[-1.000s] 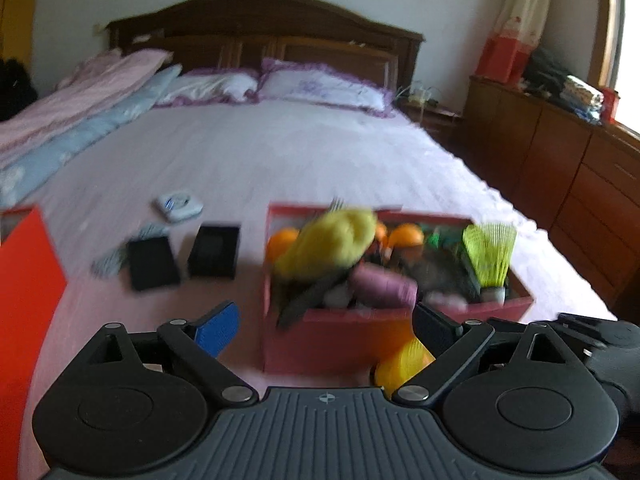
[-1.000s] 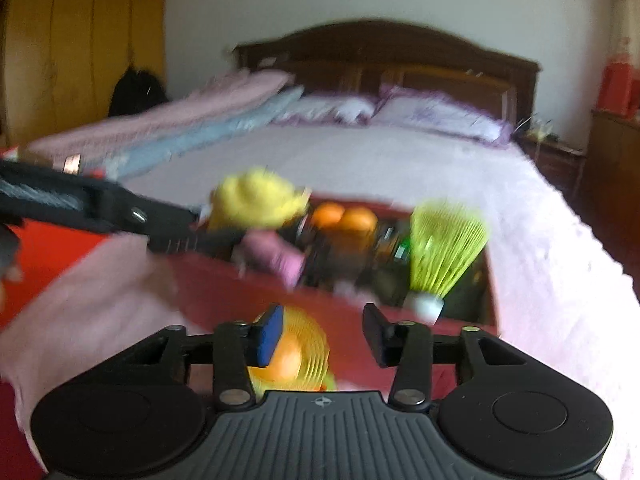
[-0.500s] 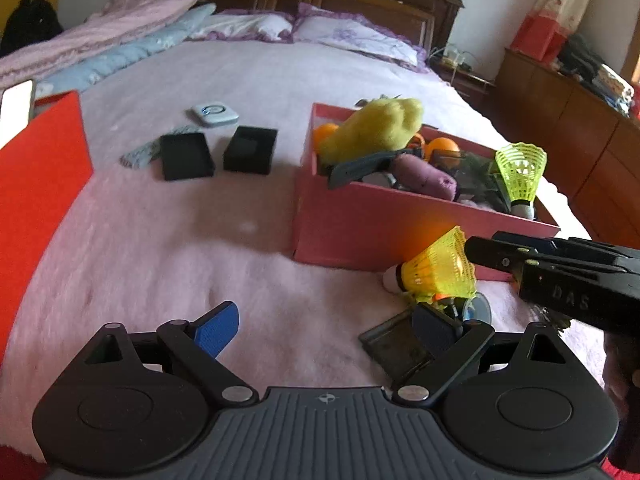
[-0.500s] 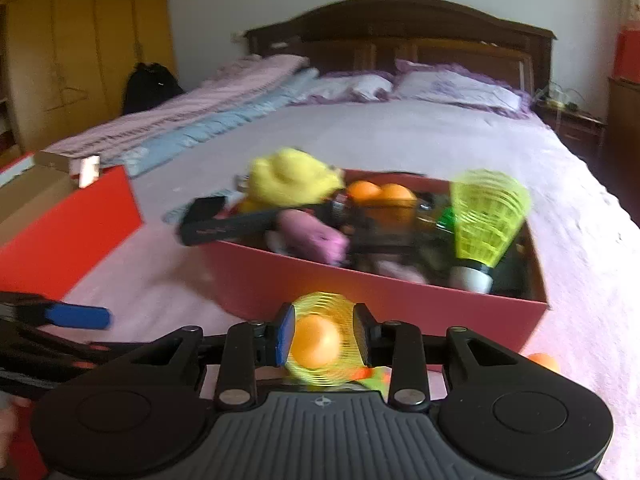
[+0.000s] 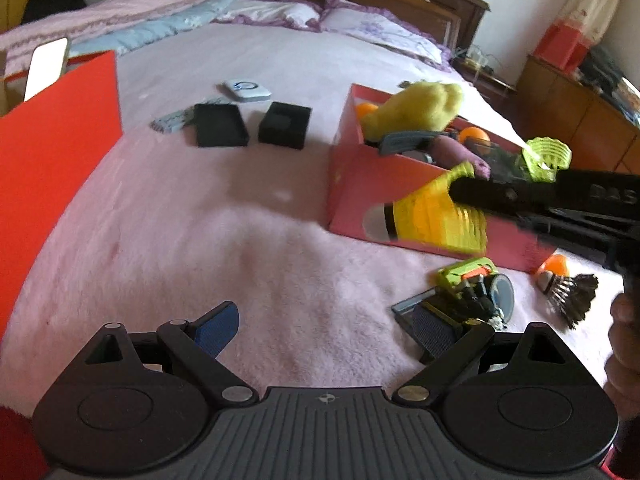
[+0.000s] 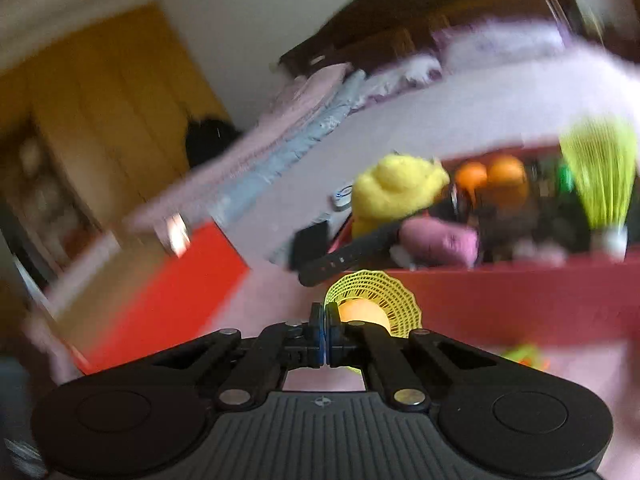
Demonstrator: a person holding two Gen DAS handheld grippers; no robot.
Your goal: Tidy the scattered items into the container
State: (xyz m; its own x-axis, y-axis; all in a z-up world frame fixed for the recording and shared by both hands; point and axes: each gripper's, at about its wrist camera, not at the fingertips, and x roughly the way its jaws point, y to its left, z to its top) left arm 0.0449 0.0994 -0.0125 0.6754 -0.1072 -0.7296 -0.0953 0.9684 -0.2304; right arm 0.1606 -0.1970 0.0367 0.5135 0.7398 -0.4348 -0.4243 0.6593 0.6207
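Left hand-held gripper point(image 5: 324, 330): jaws spread wide and empty, poised above the pink bedspread point(image 5: 200, 240). Right hand-held gripper point(image 6: 325, 332): jaws clenched on the skirt rim of a yellow shuttlecock point(image 6: 374, 300), carried in the air just in front of the red box's near wall. Red box point(image 5: 360, 184): on the bed, already holding a yellow plush toy point(image 5: 416, 110), orange balls and a green shuttlecock point(image 5: 546, 156). Still on the bedspread: a black-feathered shuttlecock point(image 5: 568, 290), a green gadget point(image 5: 468, 274), two black boxes point(image 5: 220, 124).
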